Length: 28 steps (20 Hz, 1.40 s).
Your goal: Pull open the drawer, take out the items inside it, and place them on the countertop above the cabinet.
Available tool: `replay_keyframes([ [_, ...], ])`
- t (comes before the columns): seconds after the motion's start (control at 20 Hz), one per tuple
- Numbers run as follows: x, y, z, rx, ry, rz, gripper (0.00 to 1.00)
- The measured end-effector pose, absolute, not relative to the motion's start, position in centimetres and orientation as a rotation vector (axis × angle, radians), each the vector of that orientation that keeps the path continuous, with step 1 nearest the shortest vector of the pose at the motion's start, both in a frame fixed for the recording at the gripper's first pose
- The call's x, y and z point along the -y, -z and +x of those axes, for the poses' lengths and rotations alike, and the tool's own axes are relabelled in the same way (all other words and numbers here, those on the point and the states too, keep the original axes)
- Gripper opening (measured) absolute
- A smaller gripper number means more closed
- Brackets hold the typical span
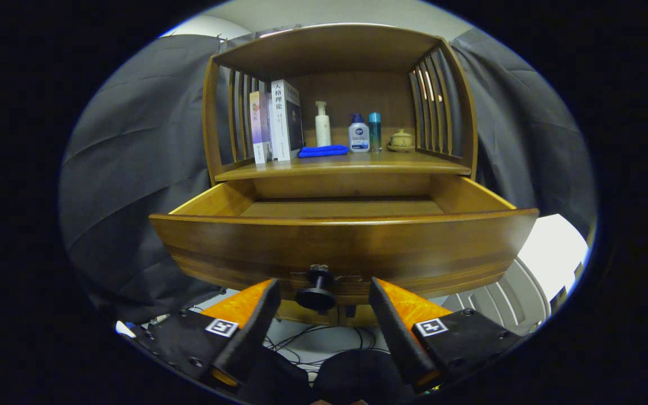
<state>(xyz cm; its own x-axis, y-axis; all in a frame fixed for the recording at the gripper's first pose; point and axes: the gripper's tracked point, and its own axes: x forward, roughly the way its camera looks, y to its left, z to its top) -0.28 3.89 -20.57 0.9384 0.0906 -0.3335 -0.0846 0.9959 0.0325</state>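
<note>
Wood everywhere in this one, warm brown and a bit glossy. Closest up, the gripper (320, 297) has its two fingers spread wide, one on each side of the dark round knob (316, 289) on the drawer front, with clear gaps either side, so nothing is pinched and it's holding nothing. Under the fingers there's a tangle of dark cables (324, 340) on a pale floor.

Just past the knob, the drawer (346, 247) is pulled well out of the cabinet. From this angle only the back strip of its floor shows and that part looks bare; the front board hides the rest, so can't tell what sits lower down in there.

Above and behind the drawer is the countertop (346, 164), a shelf boxed in by slatted sides. On it, from one end: a few upright books (276, 121), a folded blue cloth (323, 151) lying flat, a white pump bottle (322, 125) behind the cloth, a squat blue-capped pump bottle (359, 134), a slim teal bottle (375, 131) just beside it, and a small lidded ceramic pot (401, 139) on a saucer at the far end.

Grey cloth (133, 169) hangs behind the whole cabinet.
</note>
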Motion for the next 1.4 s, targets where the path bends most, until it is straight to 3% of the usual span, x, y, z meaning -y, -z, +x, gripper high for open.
replay_keyframes([
  [0.1, -2.6, 19.6, -1.5, -0.349, -0.087, 0.021, 0.98],
  [0.45, 2.7, 13.5, -2.4, -0.337, -0.064, 0.003, 0.98],
  [0.8, 3.7, 8.1, 1.5, -0.358, -0.106, -0.040, 0.98],
  [1.1, 0.9, 7.7, 6.2, -0.495, -0.207, -0.018, 0.97],
  [1.4, -1.8, 11.9, 10.6, -0.725, -0.295, -0.102, 0.97],
])
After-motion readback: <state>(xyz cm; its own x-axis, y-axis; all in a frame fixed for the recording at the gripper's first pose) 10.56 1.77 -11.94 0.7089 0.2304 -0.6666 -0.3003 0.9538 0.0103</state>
